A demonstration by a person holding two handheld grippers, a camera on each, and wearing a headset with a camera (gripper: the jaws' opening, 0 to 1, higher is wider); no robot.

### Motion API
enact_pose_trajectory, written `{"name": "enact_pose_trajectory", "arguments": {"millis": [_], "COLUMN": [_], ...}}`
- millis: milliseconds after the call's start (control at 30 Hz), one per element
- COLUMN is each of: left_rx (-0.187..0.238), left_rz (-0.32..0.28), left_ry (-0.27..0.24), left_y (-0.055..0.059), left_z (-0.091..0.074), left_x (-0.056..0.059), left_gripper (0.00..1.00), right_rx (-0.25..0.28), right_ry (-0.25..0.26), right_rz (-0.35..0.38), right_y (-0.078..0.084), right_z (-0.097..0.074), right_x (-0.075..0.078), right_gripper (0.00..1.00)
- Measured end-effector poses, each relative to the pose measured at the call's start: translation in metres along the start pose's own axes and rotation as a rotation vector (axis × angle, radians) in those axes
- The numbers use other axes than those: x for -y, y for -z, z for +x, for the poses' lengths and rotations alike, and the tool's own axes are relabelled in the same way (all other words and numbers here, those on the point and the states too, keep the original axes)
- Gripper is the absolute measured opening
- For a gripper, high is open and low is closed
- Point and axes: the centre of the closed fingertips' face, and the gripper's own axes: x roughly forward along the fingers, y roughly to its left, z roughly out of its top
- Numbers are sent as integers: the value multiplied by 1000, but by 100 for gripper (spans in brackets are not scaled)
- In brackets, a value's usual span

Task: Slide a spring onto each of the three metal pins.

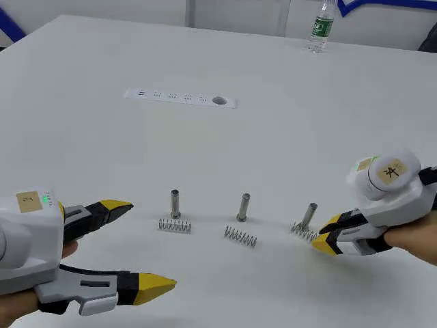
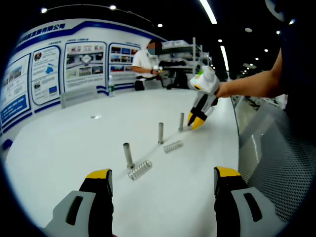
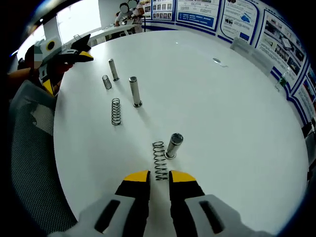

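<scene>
Right jaws narrow at spring [image 3: 159, 160], left wide

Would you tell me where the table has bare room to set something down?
The wide bare stretch between the socket strip and the pins is free, as is the far left of the table. Crowded: around the pins, springs and right gripper.

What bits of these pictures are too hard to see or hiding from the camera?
1. Head view: the bottle is cut off at the top edge, and its label is too small to read.
2. Head view: marks on the flat strip are too small.
3. Left gripper view: the posters are too blurred to read.
4. Right gripper view: the spring ends between the fingers of the right gripper; pinched or not, I cannot tell.
</scene>
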Motion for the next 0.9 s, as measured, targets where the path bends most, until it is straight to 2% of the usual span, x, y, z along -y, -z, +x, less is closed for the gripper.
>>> {"name": "enact_pose_trajectory", "arguments": {"millis": [167,333,567,667,900], "left_rx": [2,1,0,-2,-8], "left_rz": [4,5,8,13,20], "left_ry": [3,7,20,28,61], "left_y": [-2,-2,-3,-3,-3], "left_z": [0,0,1,2,6], "left_x": [1,3,8,10,20], "left_gripper": [85,84,82,81,78], "right_rx": [-18,-10,-9,-13,-8], "right_ry": [-10,-27,-39,-32,-56], "right_rz": [-16,-7,9,-14,-39], "right_y": [4,3,4,5,2], "right_z": [4,8,5,4,-5], "right_x": [1,1,-2,-3,-19], "right_gripper": [16,14,12,12,12]}}
